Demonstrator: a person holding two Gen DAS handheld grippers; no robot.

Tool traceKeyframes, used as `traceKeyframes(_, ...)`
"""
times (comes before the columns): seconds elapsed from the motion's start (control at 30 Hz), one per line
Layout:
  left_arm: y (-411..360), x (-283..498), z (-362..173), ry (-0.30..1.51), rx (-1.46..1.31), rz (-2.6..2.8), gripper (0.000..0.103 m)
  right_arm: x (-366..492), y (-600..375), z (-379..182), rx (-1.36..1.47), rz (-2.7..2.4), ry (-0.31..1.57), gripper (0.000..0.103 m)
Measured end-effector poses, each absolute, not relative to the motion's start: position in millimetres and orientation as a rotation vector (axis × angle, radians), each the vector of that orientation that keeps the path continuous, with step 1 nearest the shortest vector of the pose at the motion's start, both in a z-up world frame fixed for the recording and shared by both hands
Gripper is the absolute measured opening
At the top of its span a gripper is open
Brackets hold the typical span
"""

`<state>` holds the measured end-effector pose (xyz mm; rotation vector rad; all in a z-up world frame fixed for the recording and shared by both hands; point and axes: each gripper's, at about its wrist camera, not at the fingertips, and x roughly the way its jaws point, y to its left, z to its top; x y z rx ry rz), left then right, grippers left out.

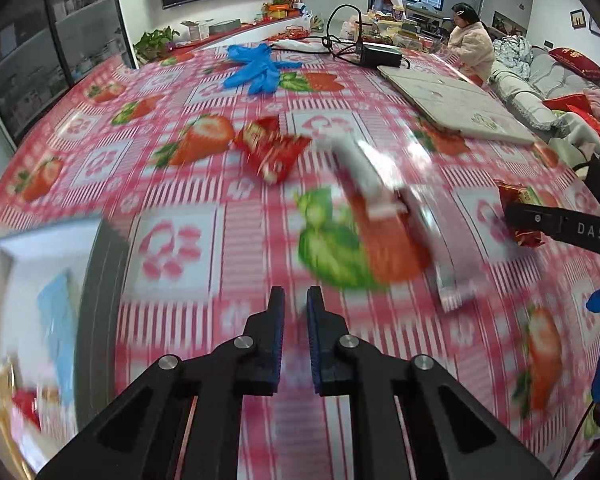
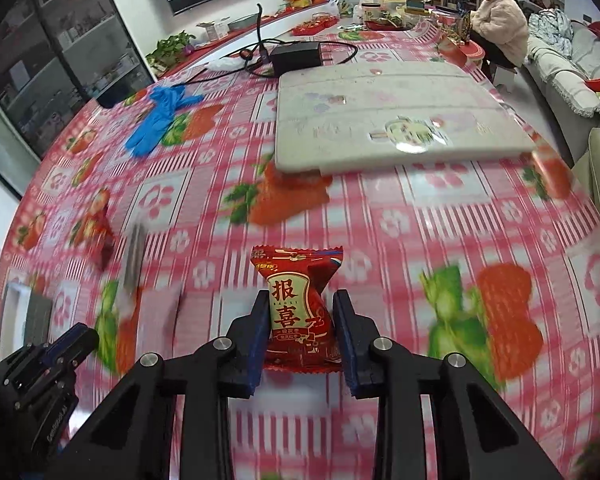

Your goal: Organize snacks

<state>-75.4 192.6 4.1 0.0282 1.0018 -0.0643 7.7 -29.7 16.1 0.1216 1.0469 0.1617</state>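
Right hand-held gripper (image 2: 301, 312) around red snack packet (image 2: 298, 308).

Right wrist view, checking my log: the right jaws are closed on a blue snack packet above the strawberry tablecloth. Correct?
Not quite. The snack packet clamped in the right gripper is red, not blue, as the right wrist view shows. The rest holds: it sits between the jaws above the strawberry tablecloth.

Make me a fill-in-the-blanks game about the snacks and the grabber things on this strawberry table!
1. The right gripper is shut on a ____ snack packet.
2. The left gripper holds ____ between its jaws.
3. The crumpled gloves on the tablecloth are ____.
4. The closed white laptop lies ____ the held packet.

Missing words: red; nothing; blue; beyond
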Motion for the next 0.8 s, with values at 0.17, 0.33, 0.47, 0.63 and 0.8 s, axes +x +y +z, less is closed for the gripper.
traceKeyframes(0.17, 205.8, -92.0, 17.5, 1.018, -0.031, -0.035, 0.041, -50.0, -45.7, 14.9, 0.142, 0.175, 1.067, 0.033)
traceKeyframes(0.33, 218.9, -65.3, 47.9, 0.951, -0.136, 0.019, 0.083, -96.5, -50.8, 10.8, 0.105, 0.132, 1.032, 0.103)
traceKeyframes(0.47, 212.9, -29.5, 51.1, 0.968, -0.110, 0.047, 0.083, -110.8, -43.5, 7.6, 0.026, 0.104, 0.985, 0.103)
traceKeyframes(0.63, 226.7, 14.9, 28.6, 1.026, -0.214, 0.117, 0.083, -113.3, -33.0, 11.3, -0.049, 0.100, 0.963, 0.103)
traceKeyframes(0.8, 231.0, 44.8, 6.3, 1.038, -0.313, 0.155, 0.083, -114.2, -32.6, 15.2, -0.052, 0.102, 0.961, 0.103)
